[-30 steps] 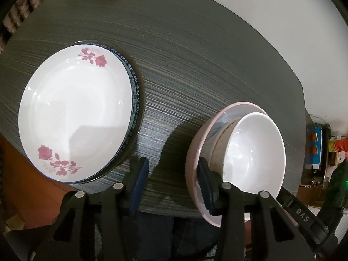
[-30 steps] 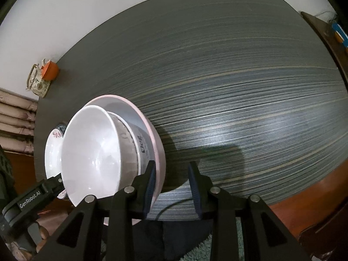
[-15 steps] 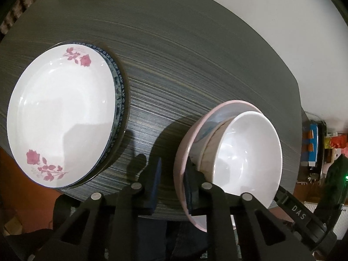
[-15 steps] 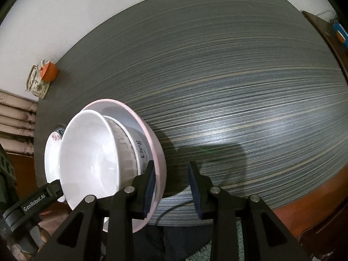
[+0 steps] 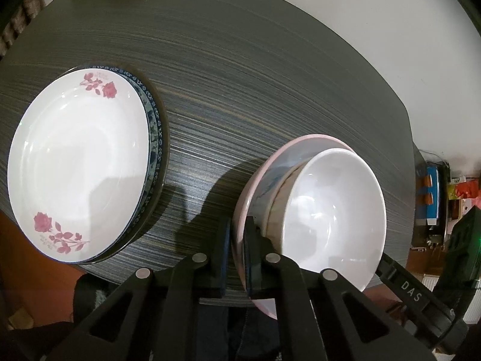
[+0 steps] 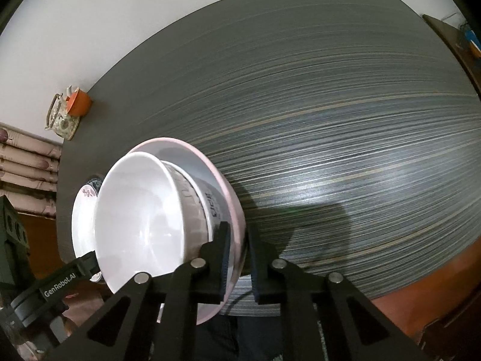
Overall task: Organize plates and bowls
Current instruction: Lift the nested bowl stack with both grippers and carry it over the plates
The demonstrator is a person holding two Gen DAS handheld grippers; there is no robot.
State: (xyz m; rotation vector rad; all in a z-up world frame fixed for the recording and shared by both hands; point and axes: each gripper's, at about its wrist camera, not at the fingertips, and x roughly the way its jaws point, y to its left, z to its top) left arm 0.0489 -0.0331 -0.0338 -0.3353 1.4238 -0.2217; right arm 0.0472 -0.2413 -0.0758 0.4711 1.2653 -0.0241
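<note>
A pink plate carries a patterned bowl with a white bowl nested in it. My left gripper is shut on the plate's left rim. My right gripper is shut on the opposite rim of the pink plate; the white bowl shows there too. The stack is tilted and seems raised off the dark table. A white rose plate lies on a blue-patterned plate to the left.
An orange cup on a floral holder stands at the table's far edge by the white wall. Shelving with clutter is beyond the table's right side. The table's near edge runs just under both grippers.
Both grippers have closed onto the pink plate's rim, left first, then right. The stack has tilted and lifted slightly.
</note>
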